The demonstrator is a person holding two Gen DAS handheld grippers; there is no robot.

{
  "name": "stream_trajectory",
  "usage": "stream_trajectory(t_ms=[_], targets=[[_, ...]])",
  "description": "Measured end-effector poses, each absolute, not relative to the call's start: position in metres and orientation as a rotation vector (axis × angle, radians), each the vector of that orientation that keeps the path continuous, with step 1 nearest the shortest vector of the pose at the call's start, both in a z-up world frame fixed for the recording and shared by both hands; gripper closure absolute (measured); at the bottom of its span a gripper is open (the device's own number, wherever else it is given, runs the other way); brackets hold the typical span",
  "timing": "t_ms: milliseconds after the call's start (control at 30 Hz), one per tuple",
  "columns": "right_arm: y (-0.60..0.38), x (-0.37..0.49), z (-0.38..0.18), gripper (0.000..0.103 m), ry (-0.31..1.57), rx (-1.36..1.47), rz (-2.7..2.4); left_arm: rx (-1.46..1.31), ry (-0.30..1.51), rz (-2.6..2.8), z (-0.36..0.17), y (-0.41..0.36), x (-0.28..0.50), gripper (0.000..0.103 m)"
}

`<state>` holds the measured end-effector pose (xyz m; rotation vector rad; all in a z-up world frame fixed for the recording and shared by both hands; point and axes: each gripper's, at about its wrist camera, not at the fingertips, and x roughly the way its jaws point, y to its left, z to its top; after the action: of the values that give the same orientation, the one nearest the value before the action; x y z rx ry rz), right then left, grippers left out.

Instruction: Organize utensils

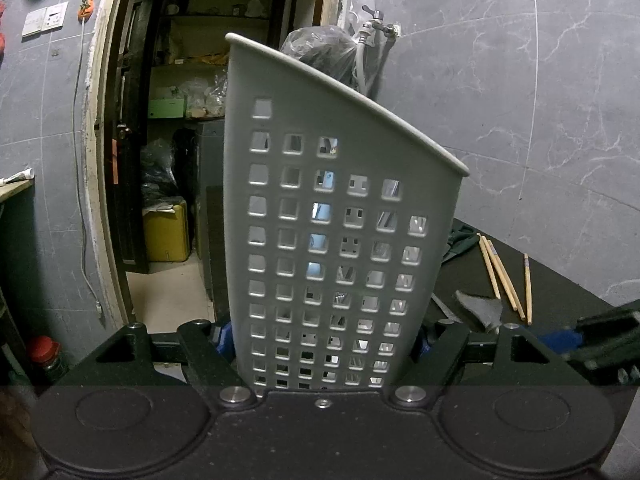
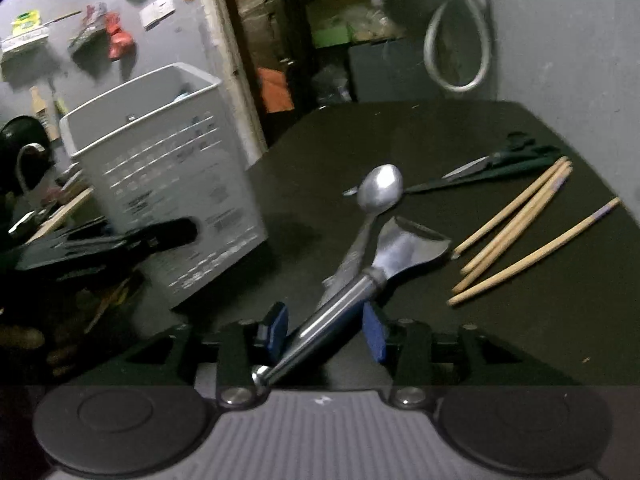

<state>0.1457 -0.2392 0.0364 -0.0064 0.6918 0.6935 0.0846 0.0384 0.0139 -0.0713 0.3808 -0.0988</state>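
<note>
In the left wrist view a grey perforated utensil holder (image 1: 320,208) stands upright, and my left gripper (image 1: 324,342) is shut on its lower walls with the blue pads pressing both sides. The right wrist view shows the same holder (image 2: 168,192) on the left of the dark table. A steel-handled metal scoop (image 2: 404,248) lies there with its handle running slantwise between the blue pads of my right gripper (image 2: 326,330). That gripper is open, with gaps beside the handle. A metal spoon (image 2: 380,188) lies just beyond the scoop, and several wooden chopsticks (image 2: 516,224) lie to the right.
Green-handled scissors (image 2: 500,160) lie at the far right of the dark table (image 2: 360,128). A grey tiled wall and a hanging hose (image 2: 456,40) stand behind it. An open doorway with cluttered shelves (image 1: 188,120) is behind the holder. More clutter sits left of the holder.
</note>
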Motion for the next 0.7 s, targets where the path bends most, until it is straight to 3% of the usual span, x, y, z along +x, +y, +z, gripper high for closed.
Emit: stream_trajectory(t_ms=[467, 700], targets=[[-0.229, 0.162, 0.071, 0.047, 0.54, -0.141, 0.745, -0.071, 0.381, -0.099, 0.014, 0.038, 0.085, 0.025], [-0.21, 0.226, 0.056, 0.048, 0.704, -0.013, 0.9, -0.072, 0.381, -0.099, 0.014, 0.038, 0.085, 0.025]])
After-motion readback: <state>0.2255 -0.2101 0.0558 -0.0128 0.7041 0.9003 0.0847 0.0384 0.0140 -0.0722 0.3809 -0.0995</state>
